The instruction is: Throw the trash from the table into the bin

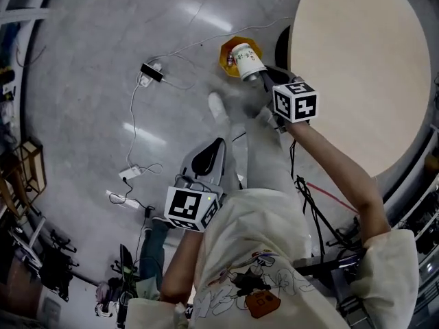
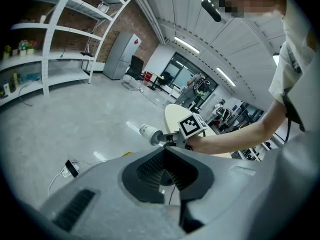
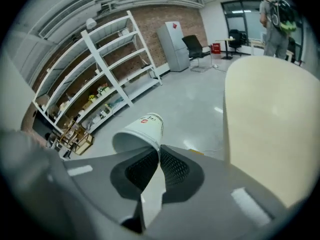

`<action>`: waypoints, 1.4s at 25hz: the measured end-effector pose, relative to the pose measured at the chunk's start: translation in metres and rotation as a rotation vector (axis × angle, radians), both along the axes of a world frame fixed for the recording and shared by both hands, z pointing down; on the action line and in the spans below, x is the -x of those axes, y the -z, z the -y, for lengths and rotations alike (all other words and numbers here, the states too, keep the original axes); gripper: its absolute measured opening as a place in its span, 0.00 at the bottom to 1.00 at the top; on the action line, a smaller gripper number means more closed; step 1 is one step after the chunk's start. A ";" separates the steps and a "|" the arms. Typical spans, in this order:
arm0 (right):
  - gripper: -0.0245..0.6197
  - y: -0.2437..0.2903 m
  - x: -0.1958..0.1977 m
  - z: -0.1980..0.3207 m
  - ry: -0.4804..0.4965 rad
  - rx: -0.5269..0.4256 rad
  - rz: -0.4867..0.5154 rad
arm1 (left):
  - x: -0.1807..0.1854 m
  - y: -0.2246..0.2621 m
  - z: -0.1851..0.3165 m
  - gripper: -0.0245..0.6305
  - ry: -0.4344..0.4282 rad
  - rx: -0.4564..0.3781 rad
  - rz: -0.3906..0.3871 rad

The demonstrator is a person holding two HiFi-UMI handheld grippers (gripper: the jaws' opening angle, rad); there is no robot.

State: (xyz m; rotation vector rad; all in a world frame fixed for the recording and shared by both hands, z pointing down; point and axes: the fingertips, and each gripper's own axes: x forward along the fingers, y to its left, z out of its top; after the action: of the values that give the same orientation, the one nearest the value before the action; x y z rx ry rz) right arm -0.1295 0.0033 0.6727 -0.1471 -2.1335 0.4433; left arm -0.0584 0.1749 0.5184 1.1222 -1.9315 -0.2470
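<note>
In the head view my right gripper point(image 1: 264, 76) is shut on the rim of a white paper cup point(image 1: 247, 61). It holds the cup tilted just above a small yellow bin point(image 1: 229, 49) that stands on the grey floor beside the round table point(image 1: 363, 60). The right gripper view shows the pads point(image 3: 172, 166) pinching the cup's point(image 3: 140, 134) rim, with its mouth turned toward the camera. My left gripper point(image 1: 211, 155) hangs lower, near the person's legs, shut with nothing between its pads point(image 2: 150, 166). From it I see the cup point(image 2: 147, 132) and the right gripper's marker cube point(image 2: 192, 125).
Cables, a charger and a power strip point(image 1: 151, 72) trail over the floor left of the bin. A white shoe point(image 1: 218, 106) stands below it. White shelving point(image 3: 100, 74), a fridge point(image 3: 175, 46) and a person with a backpack point(image 3: 275, 19) are further off. The table top point(image 3: 275, 124) is bare.
</note>
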 end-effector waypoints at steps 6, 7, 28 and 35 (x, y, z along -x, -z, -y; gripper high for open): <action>0.07 -0.081 -0.005 -0.018 -0.038 0.041 -0.106 | 0.011 -0.050 0.008 0.04 0.007 0.016 -0.048; 0.07 -0.094 -0.007 -0.019 -0.041 0.039 -0.122 | 0.011 -0.060 0.009 0.04 0.008 0.019 -0.051; 0.07 -0.334 -0.027 0.001 -0.226 -0.054 -0.344 | 0.006 -0.257 0.008 0.05 0.138 0.074 -0.153; 0.07 -0.397 -0.042 0.011 -0.248 -0.093 -0.403 | -0.002 -0.316 0.013 0.04 0.172 0.095 -0.156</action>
State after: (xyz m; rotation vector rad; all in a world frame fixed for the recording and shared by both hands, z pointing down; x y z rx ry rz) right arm -0.0874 -0.0077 1.0698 0.2445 -1.7743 0.4721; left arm -0.0563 0.1616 0.8340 0.8504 -1.8816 -0.3231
